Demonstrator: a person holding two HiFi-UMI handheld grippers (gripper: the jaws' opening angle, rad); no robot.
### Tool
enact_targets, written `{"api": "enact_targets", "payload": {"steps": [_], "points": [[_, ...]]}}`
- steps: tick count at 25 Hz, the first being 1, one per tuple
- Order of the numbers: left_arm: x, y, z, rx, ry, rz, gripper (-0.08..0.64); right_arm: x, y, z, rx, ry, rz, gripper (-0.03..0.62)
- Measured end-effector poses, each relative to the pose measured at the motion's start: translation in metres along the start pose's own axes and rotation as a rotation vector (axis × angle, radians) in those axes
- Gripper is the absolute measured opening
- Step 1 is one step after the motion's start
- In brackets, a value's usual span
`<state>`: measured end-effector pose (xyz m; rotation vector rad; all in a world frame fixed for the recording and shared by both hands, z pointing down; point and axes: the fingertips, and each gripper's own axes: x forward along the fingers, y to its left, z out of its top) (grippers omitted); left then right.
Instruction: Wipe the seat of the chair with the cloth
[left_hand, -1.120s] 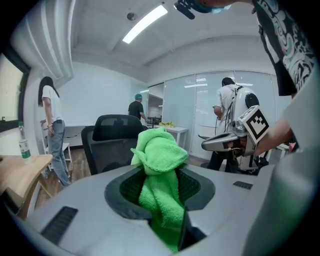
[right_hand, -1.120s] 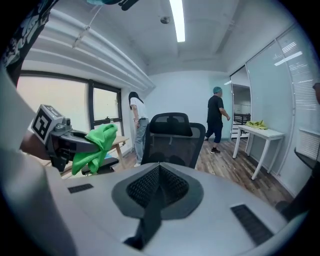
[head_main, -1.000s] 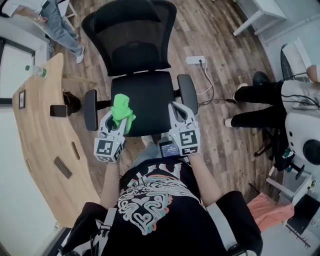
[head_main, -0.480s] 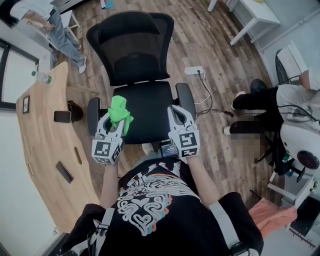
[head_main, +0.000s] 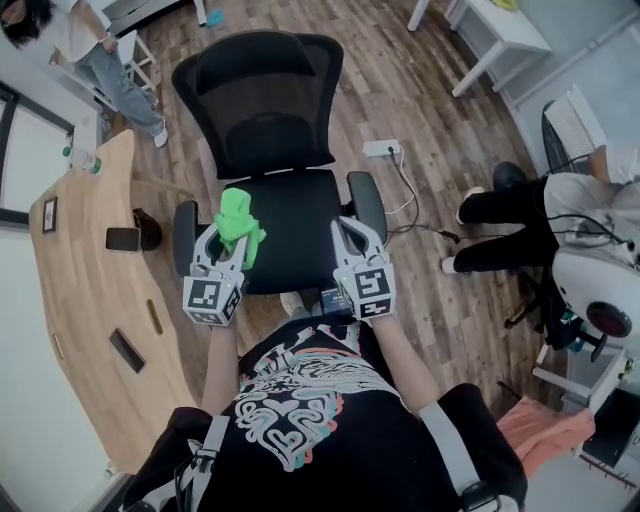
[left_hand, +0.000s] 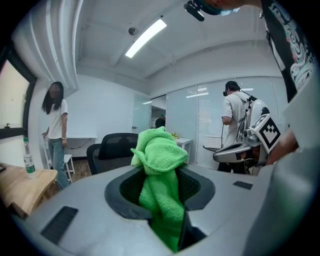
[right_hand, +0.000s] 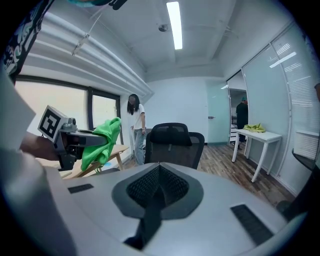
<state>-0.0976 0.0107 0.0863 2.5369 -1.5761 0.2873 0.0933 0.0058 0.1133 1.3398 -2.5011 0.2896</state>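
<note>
A black mesh office chair (head_main: 265, 110) stands in front of me, its seat (head_main: 300, 215) bare. My left gripper (head_main: 226, 243) is shut on a bright green cloth (head_main: 240, 222), which bunches above the jaws over the seat's left front corner. In the left gripper view the cloth (left_hand: 159, 160) is pinched between the jaws (left_hand: 162, 210) and hides most of the chair (left_hand: 112, 150). My right gripper (head_main: 356, 236) hovers at the seat's right front, by the right armrest (head_main: 366, 200). It is shut (right_hand: 159, 187) with nothing in it, and its view shows the chair (right_hand: 174, 145) and the cloth (right_hand: 102, 140).
A curved wooden desk (head_main: 85, 290) with a phone and a bottle stands at the left. A white power strip (head_main: 382, 148) with its cable lies on the floor right of the chair. One person (head_main: 520, 215) sits at the right, another (head_main: 100, 60) stands at the back left.
The head view has shifted slightly, so the chair sits a little higher in the frame. Both grippers keep their places at the seat's front, the left still holding the cloth.
</note>
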Motion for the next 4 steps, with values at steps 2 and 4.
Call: {"api": "enact_targets", "payload": {"steps": [2, 4], "points": [[-0.0008, 0.0000, -0.0012, 0.001, 0.001, -0.006, 0.133, -0.0015, 0.0018, -0.0037, 0.001, 0.009, -0.008, 0.000], [-0.0015, 0.0003, -0.0035, 0.002, 0.003, -0.011, 0.133, -0.0025, 0.0035, -0.0076, 0.003, 0.018, -0.018, 0.000]]}}
